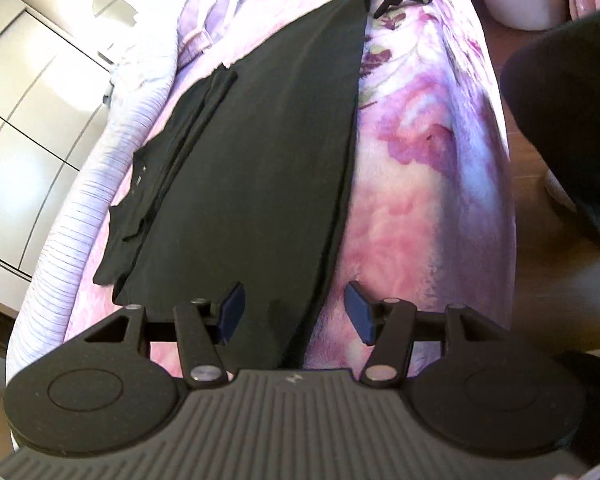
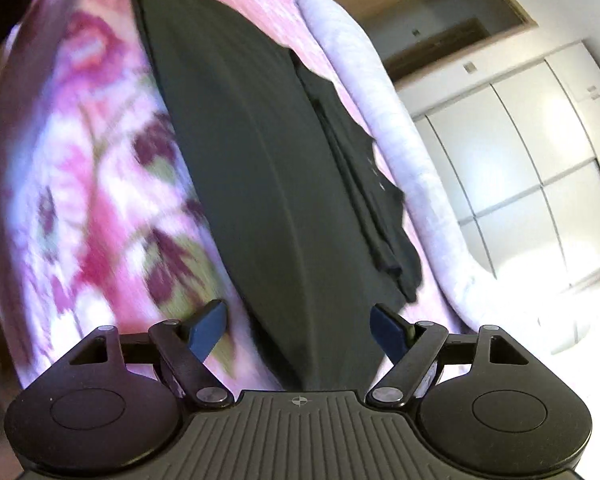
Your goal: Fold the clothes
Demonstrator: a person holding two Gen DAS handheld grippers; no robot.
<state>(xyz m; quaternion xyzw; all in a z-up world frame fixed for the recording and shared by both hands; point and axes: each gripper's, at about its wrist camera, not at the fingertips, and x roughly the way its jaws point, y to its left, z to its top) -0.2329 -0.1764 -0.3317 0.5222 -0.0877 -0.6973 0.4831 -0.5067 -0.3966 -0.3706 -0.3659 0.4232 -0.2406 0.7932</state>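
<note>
Lying folded on floral blanket (image 1: pixel 412 184), black garment (image 1: pixel 268 152), both tongs (image 1: pixel 294 312) (image 2: pixel 300 330) spread

A pink floral blanket (image 1: pixel 420 168) covers the bed, with a pale striped quilt (image 1: pixel 100 184) bunched along its far edge. White cupboard doors (image 2: pixel 520 152) stand beyond, above a wooden floor (image 1: pixel 540 280).
</note>
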